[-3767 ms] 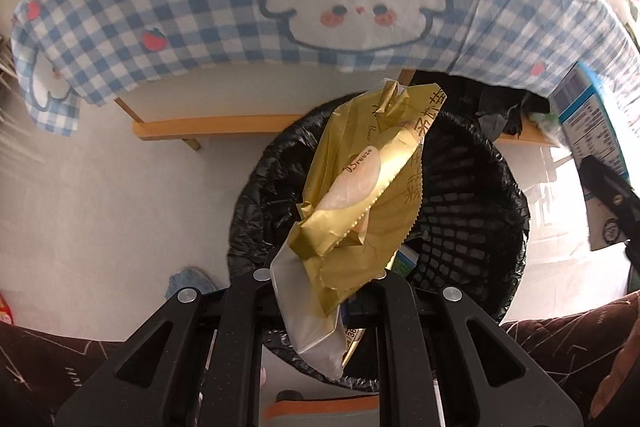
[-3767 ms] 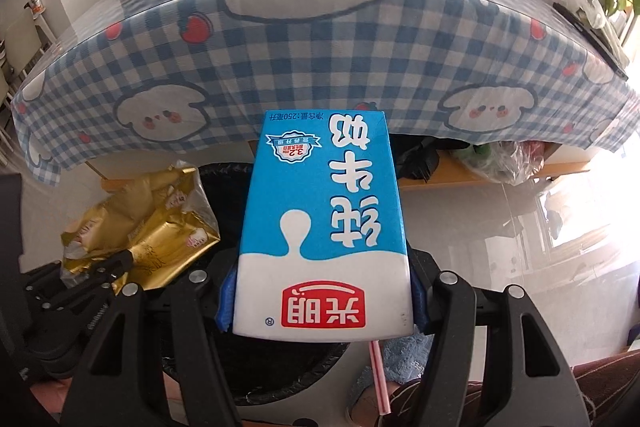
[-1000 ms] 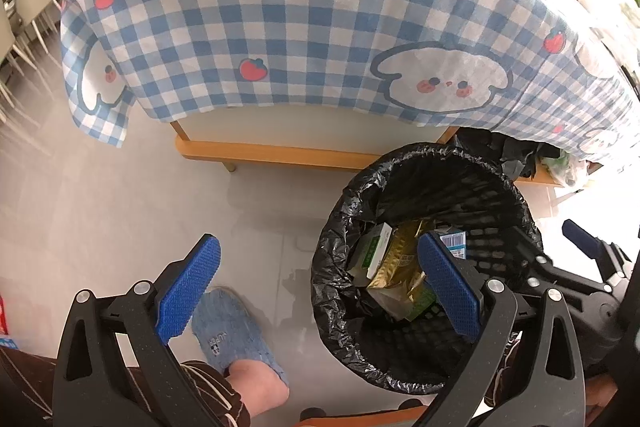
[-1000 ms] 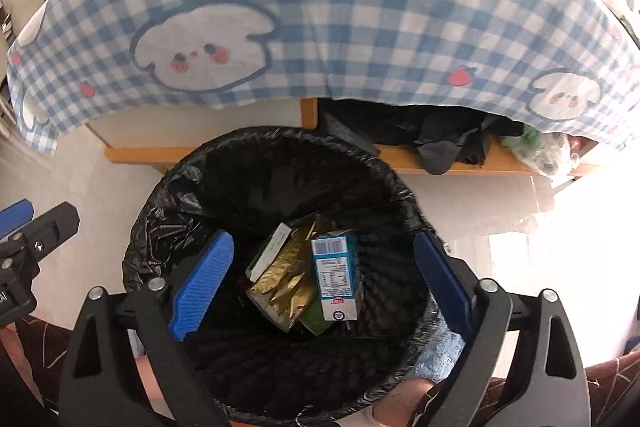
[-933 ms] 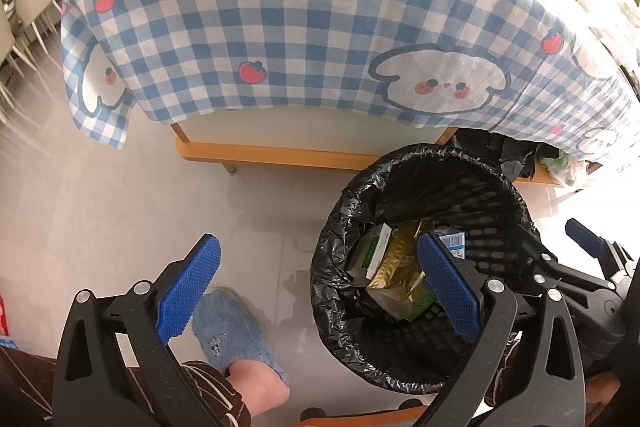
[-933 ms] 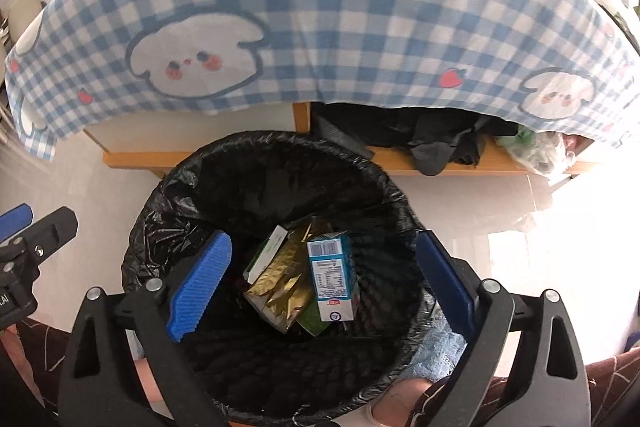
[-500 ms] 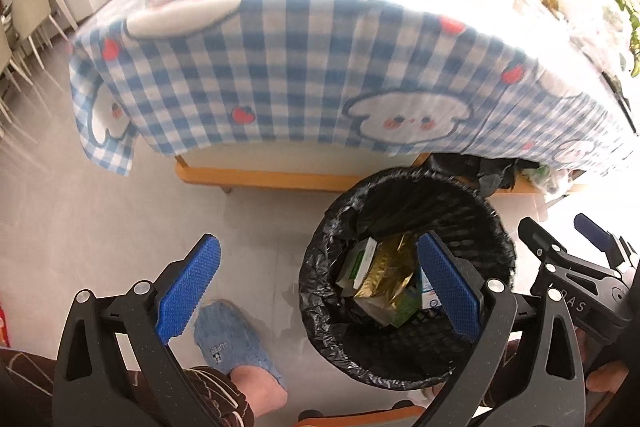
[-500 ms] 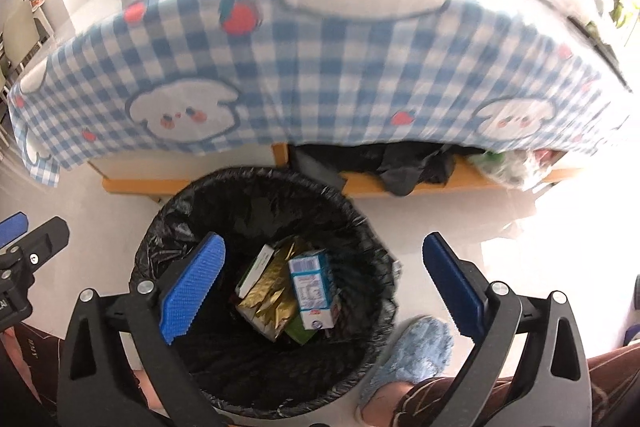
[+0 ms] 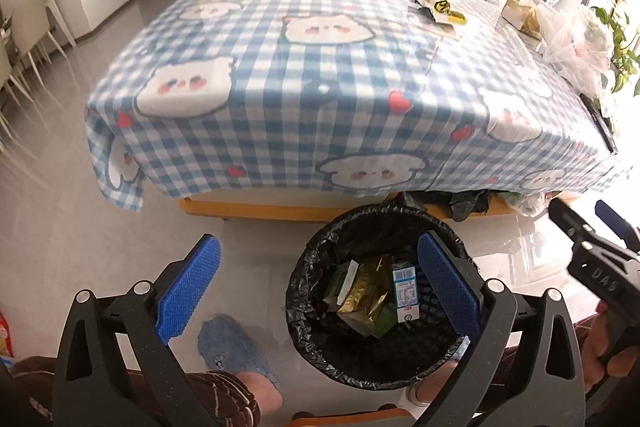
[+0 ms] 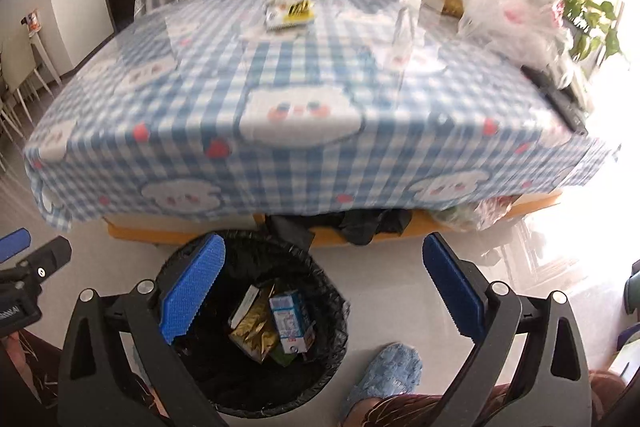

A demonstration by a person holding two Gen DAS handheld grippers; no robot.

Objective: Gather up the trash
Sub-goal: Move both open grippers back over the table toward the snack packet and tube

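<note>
1. Jaws of the left gripper (image 9: 319,275) stand released in the left wrist view, nothing between the blue pads (image 9: 188,290).
2. Compared with a second ago, this view sits higher: the whole top of the counter (image 9: 344,75) under its blue checked cloth now shows, where earlier only the hanging front did.
3. Beneath the jaws, the black-lined bin (image 9: 384,291) on the floor holds the gold wrapper (image 9: 366,293) and the blue-and-white milk carton (image 9: 405,293), side by side and touching.
4. Its long axis runs toward the counter, the label side facing up.
5. On the counter's far part lies a yellow-and-black wrapper (image 9: 440,9).
6. A blue slipper (image 9: 230,345) rests on the floor left of the bin.
7. Jaws of the right gripper (image 10: 320,277) are likewise spread wide and empty in the right wrist view.
8. Here too the bin (image 10: 256,323) looks smaller and lower than a second ago, and the counter (image 10: 304,99) top has come into sight.
9. Inside the bin, the milk carton (image 10: 290,321) lies lengthwise toward the counter, right of the gold wrapper (image 10: 254,331).
10. Another yellow-and-black wrapper (image 10: 290,11) sits far back on the counter.
</note>
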